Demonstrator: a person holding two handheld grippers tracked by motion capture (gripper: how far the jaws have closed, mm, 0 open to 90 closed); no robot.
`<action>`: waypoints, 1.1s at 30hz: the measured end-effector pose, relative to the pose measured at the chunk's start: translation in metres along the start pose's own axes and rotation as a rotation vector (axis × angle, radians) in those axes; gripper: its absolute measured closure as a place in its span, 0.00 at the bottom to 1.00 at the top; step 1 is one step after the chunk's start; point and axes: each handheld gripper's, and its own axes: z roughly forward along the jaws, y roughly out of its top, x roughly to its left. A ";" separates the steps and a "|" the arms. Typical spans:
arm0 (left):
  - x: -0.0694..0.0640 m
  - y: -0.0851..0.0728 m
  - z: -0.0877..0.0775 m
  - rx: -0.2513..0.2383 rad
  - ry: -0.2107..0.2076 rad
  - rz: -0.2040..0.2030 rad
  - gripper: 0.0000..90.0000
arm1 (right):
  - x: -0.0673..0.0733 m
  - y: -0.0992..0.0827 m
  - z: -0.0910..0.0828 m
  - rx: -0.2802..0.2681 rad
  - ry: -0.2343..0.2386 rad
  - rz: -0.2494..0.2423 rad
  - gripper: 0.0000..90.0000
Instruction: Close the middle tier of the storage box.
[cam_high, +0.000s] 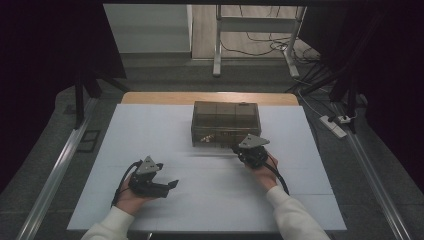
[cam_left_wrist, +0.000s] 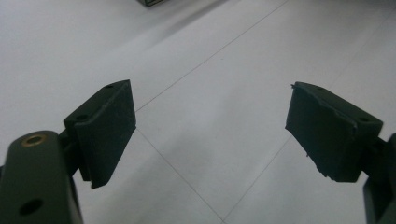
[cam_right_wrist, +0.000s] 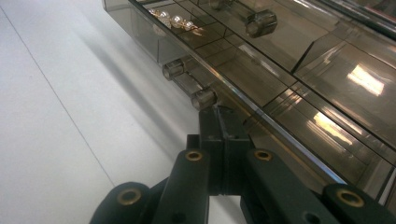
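Observation:
A smoky transparent drawer box (cam_high: 225, 122) stands at the middle of the white table top (cam_high: 150, 135). My right gripper (cam_high: 236, 148) is at its front right corner. In the right gripper view the box (cam_right_wrist: 299, 65) has a clear bar handle (cam_right_wrist: 189, 84) on a drawer front, and small pearl-like beads (cam_right_wrist: 175, 19) lie in a drawer further along. My right gripper (cam_right_wrist: 219, 119) is shut, its tips right under that handle's near post; nothing shows between its jaws. My left gripper (cam_high: 171, 185) rests near the front left, open, with bare table between its jaws (cam_left_wrist: 210, 130).
A wooden edge (cam_high: 150, 97) shows behind the white top. A power strip (cam_high: 334, 125) and cables lie on the floor at the right. A metal frame (cam_high: 218, 45) stands beyond the table. A corner of the box (cam_left_wrist: 152, 2) peeks in at the top of the left gripper view.

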 end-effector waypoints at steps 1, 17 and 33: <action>0.000 0.000 0.000 0.000 0.000 0.000 0.18 | 0.000 0.000 0.000 0.000 -0.001 0.001 0.99; 0.000 0.000 0.001 0.003 0.000 0.001 0.18 | -0.006 0.001 0.007 0.003 -0.008 0.010 0.99; 0.000 0.000 0.001 0.004 0.001 0.000 0.18 | -0.012 0.002 0.014 0.005 -0.018 0.022 0.99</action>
